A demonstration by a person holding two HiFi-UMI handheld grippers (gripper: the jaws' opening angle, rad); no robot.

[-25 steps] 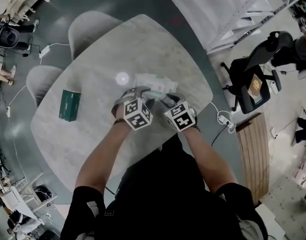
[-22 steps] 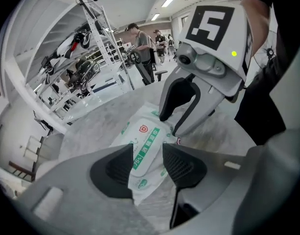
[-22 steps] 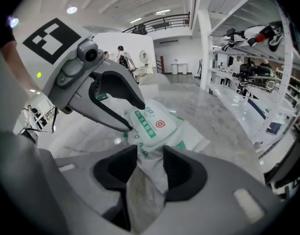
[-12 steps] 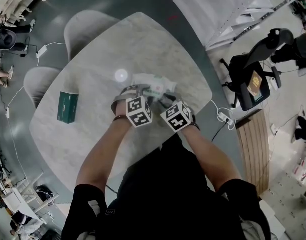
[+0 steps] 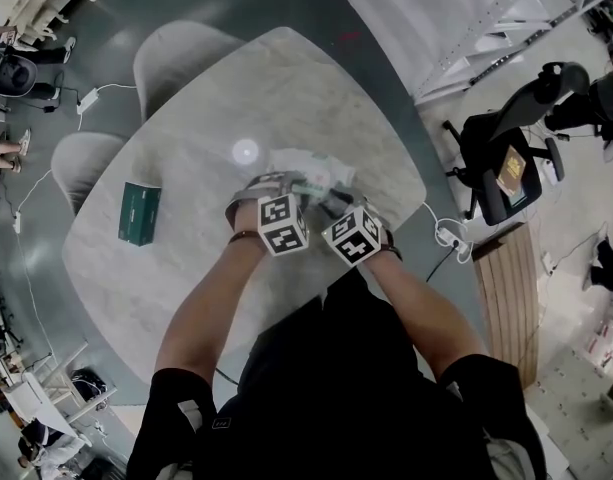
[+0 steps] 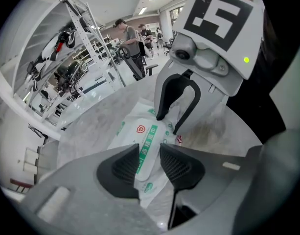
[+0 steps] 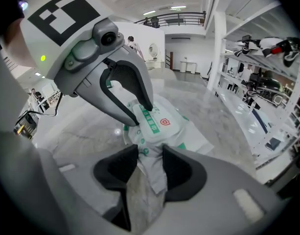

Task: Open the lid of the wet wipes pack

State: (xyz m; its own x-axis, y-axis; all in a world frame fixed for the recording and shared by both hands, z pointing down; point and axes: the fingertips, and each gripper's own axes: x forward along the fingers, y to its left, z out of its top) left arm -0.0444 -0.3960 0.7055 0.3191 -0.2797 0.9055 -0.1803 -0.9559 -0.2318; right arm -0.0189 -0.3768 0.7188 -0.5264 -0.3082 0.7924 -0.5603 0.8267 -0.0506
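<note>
The white and green wet wipes pack [image 5: 311, 173] lies on the marble table [image 5: 186, 278] just beyond both hands. My left gripper [image 6: 149, 160] points down at it and its jaws are closing. The pack's lid [image 6: 149, 146], white with a green stripe, lies between the black pads, and I see no firm press. From the other side the left gripper [image 7: 139, 115] straddles the lid's end. My right gripper [image 7: 150, 168] is shut on the crimped end of the pack [image 7: 167, 126], its wrapper bunched between the pads. The right gripper [image 6: 168, 125] faces the left one.
A dark green box [image 5: 139, 211] sits on the table's left part. Two grey chairs [image 5: 181, 53] [image 5: 86, 158] stand at the far-left edge. A black office chair [image 5: 506, 158] and a wooden bench [image 5: 506, 278] are on the right, off the table.
Both marker cubes have rolled a little and now sit closer together. The pack stays where it was.
</note>
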